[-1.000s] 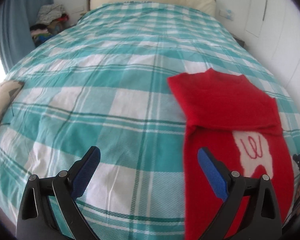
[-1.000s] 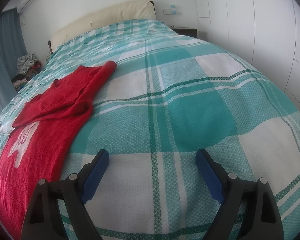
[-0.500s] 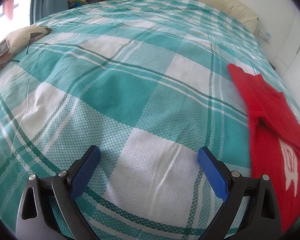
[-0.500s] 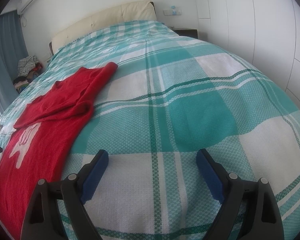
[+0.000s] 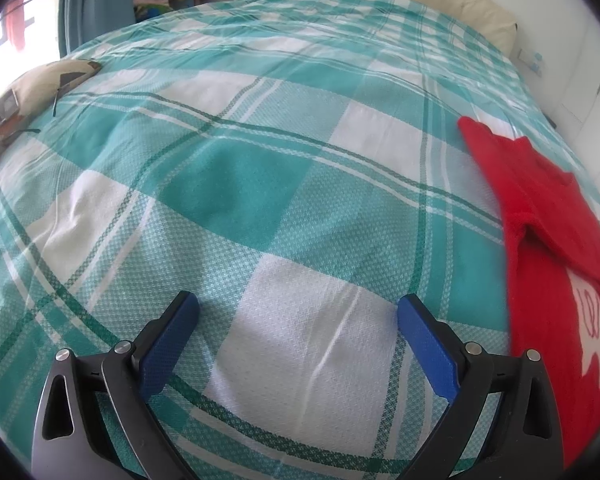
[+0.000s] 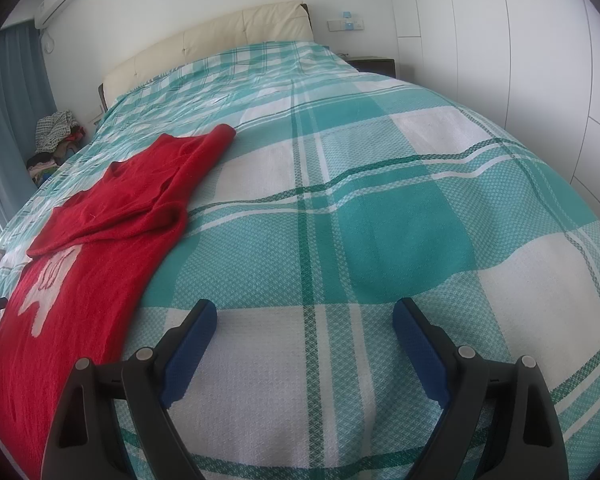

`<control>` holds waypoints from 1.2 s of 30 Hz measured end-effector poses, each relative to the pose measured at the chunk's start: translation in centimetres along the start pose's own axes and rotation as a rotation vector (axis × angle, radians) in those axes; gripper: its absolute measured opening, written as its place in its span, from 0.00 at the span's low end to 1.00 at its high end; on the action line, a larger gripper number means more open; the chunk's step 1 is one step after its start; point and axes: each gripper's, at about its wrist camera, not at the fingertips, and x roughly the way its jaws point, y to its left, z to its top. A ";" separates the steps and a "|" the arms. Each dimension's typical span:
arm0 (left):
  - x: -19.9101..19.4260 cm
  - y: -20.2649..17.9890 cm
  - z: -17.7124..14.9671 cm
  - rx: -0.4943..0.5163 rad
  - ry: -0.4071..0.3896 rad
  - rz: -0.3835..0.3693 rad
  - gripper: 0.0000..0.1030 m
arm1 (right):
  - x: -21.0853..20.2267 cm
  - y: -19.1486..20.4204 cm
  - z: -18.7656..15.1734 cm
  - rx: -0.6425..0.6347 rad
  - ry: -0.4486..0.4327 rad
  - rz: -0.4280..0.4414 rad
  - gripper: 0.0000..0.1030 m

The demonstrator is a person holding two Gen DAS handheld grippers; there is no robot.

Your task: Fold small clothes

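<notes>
We see a red sweater lying flat on a bed covered in a teal-and-white checked spread. Its upper part, sleeves included, is folded down over the body, and the fold partly covers a white tooth-shaped motif on the front. In the right wrist view the sweater fills the 9 o'clock side, running from the middle of the bed toward 7 o'clock. In the left wrist view the same sweater sits at 3 o'clock, reaching down toward 4 o'clock.

Our left hand-held gripper is released, its blue pads wide apart over a white square of the spread, with nothing between them; the sweater lies beside its right pad, apart from it. Our right hand-held gripper is likewise released and empty, its left pad near the sweater's edge without touching it.

A cream headboard stands at 12 o'clock, a pile of clothes at 10 o'clock, white wardrobe doors at 2 o'clock.
</notes>
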 end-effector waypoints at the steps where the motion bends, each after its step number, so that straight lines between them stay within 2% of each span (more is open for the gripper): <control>1: 0.0 0.0 0.0 0.002 0.001 0.002 0.98 | 0.0 0.0 0.0 0.000 0.000 0.000 0.87; 36: 0.4 -0.4 -0.1 0.019 0.012 0.014 0.99 | 0.0 -0.1 0.0 -0.001 0.000 0.001 0.87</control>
